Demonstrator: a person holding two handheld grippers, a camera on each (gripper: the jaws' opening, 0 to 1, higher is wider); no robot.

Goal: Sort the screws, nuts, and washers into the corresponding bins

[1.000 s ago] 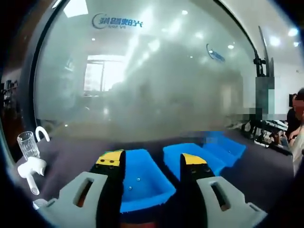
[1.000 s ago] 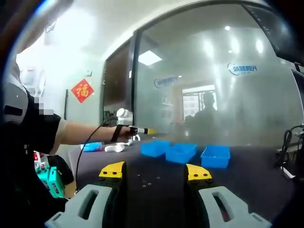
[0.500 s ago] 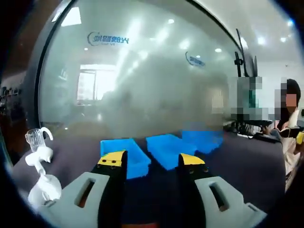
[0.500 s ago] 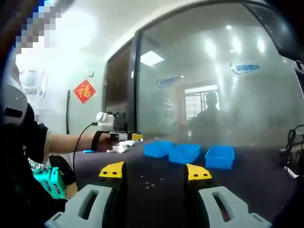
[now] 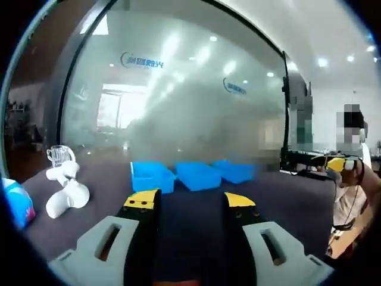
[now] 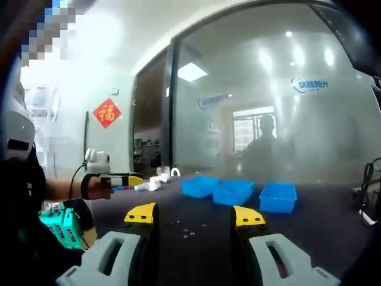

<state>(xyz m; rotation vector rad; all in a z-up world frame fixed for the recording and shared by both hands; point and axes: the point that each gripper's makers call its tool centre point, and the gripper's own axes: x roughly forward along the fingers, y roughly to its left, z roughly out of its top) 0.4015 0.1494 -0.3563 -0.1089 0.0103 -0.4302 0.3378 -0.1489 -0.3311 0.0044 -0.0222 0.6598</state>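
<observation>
right gripper view: right gripper (image 6: 195,217) gapes over hardware (image 6: 186,226).

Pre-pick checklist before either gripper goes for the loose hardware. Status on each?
1. Left gripper open and empty: ok, jaws apart with nothing between them.
2. Right gripper open and empty: ok, jaws apart with nothing between them.
3. Three blue bins standing in a row on the dark table: ok.
4. Loose parts located: ok, small pieces lie on the table between the right gripper's jaws; type too small to tell.
5. Bin contents: cannot tell, interiors are hidden at this angle.
6. Left side: not ok, white items and a glass sit beside the bins.
</observation>
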